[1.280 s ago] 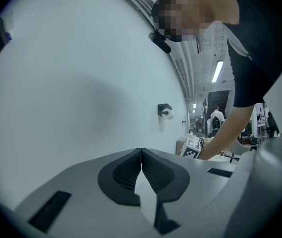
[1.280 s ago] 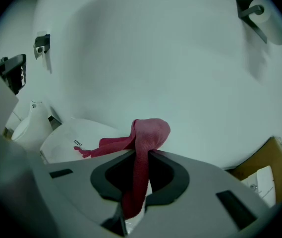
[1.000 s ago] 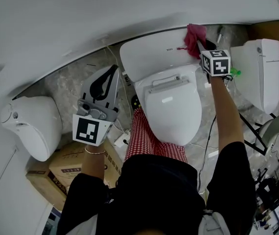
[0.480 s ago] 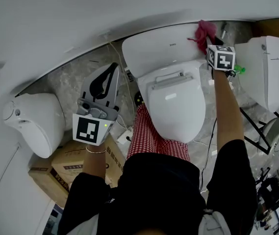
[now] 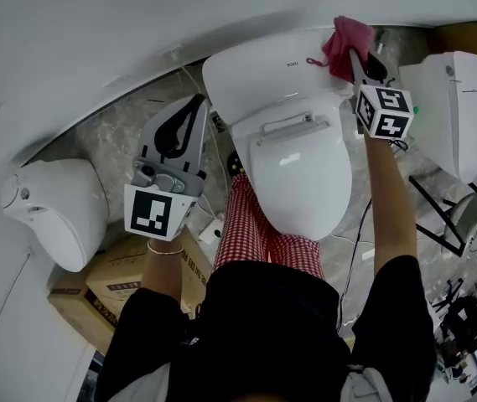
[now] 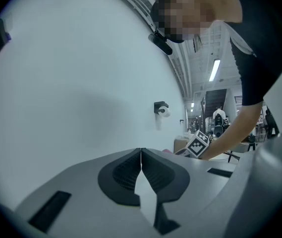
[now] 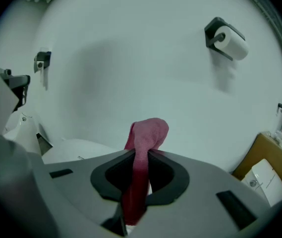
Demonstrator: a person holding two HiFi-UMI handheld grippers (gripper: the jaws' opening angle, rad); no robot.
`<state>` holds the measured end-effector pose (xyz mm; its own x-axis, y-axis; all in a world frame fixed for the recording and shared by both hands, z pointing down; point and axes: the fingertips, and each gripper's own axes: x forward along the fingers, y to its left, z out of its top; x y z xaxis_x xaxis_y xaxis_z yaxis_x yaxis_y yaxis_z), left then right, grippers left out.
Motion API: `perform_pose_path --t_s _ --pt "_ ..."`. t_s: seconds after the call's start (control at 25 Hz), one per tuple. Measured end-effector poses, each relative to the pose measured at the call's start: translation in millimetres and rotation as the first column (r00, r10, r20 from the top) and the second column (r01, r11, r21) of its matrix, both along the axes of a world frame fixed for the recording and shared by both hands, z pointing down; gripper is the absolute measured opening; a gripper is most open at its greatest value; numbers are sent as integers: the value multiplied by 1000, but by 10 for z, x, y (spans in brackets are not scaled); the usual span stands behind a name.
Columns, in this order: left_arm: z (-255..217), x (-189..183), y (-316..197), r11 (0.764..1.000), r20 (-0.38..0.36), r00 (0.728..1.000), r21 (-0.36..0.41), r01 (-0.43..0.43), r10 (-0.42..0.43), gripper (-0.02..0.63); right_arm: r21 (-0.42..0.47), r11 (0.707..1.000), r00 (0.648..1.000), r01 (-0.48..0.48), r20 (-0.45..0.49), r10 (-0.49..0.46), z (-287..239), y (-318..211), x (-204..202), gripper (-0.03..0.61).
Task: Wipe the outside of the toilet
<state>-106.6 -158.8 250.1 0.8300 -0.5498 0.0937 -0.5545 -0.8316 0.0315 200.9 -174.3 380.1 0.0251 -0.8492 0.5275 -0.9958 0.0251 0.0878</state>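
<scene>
A white toilet [image 5: 297, 174] with its lid down stands against the wall, its tank [image 5: 259, 69] behind the lid. My right gripper [image 5: 358, 57] is shut on a pink cloth [image 5: 344, 44] at the tank's far right end; the same pink cloth [image 7: 145, 143] sticks up between the jaws in the right gripper view. My left gripper [image 5: 189, 114] hangs to the left of the toilet, above the floor, with its jaws shut and nothing between them. The left gripper [image 6: 141, 152] points at the bare wall.
A second white toilet [image 5: 49, 212] stands at the left and a third one [image 5: 452, 111] at the right. A cardboard box [image 5: 116, 287] sits on the floor by my left leg. Cables [image 5: 360, 224] trail beside the toilet. A paper roll holder [image 7: 227, 38] hangs on the wall.
My right gripper with the pink cloth has shifted slightly up and right along the tank's far right end. The left gripper has stayed about where it was.
</scene>
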Motion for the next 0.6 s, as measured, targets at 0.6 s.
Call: perform_pose_path --t_s 0.6 --pt "431 -269 -189 996 -3 997 -47 73 -73 11 257 913 894 316 241 -378 -693 256 -2005 63"
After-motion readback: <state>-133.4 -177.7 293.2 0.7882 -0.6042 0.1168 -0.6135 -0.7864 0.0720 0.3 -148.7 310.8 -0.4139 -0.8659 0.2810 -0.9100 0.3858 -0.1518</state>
